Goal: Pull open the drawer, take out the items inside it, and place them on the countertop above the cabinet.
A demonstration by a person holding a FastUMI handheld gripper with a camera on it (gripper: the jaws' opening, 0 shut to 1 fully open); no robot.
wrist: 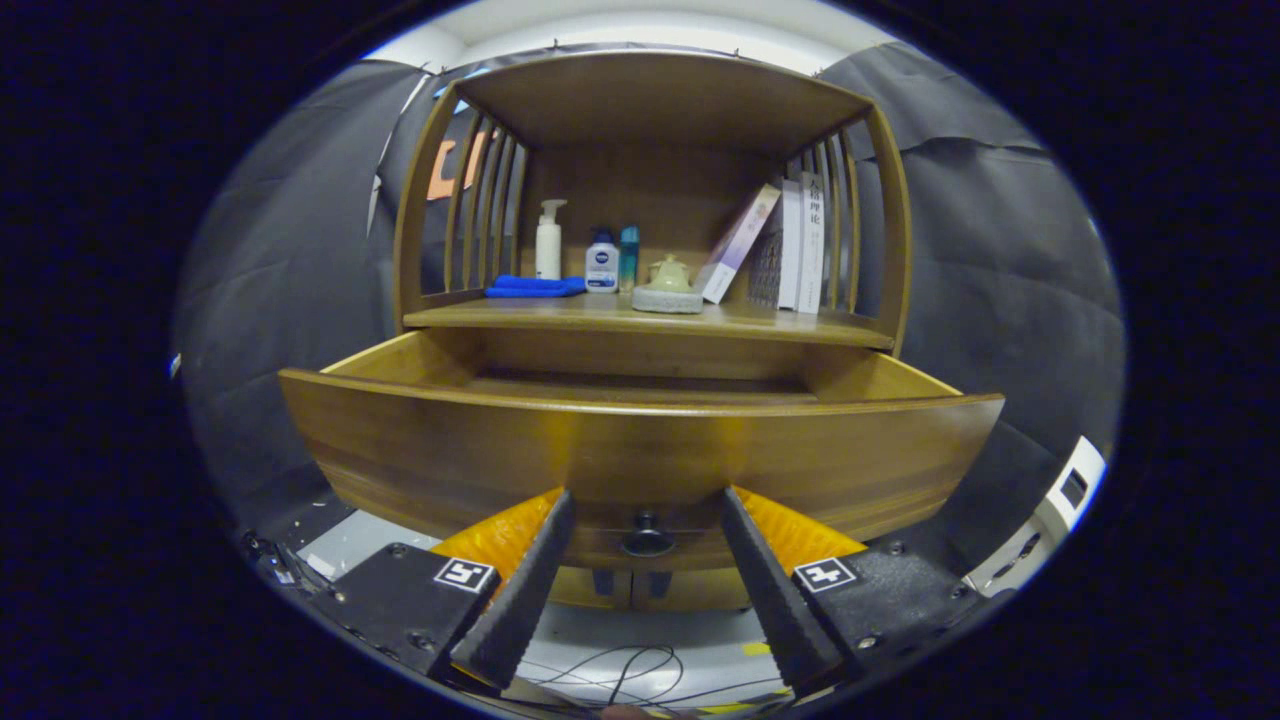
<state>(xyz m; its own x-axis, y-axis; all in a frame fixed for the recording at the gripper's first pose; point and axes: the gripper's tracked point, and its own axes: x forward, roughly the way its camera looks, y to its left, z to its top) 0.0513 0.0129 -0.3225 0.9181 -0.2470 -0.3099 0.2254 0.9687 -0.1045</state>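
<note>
The wooden cabinet's drawer [640, 450] stands pulled out toward me, its wide front panel just ahead. A small dark knob [648, 538] sits low on that panel, between my two fingers. My gripper [648, 505] is open, with a gap on each side of the knob and neither finger pressing it. The panel hides the drawer's inside, so its contents cannot be seen. Above the drawer runs the countertop [820, 328], a wooden shelf under a slatted hutch.
On the countertop stand a white pump bottle [548, 240], a small white bottle [601, 263], a teal bottle [629, 257], a folded blue cloth [535, 287], a pale teapot on a round stand [668, 285] and several books [785, 245]. Cables [630, 670] lie on the floor below.
</note>
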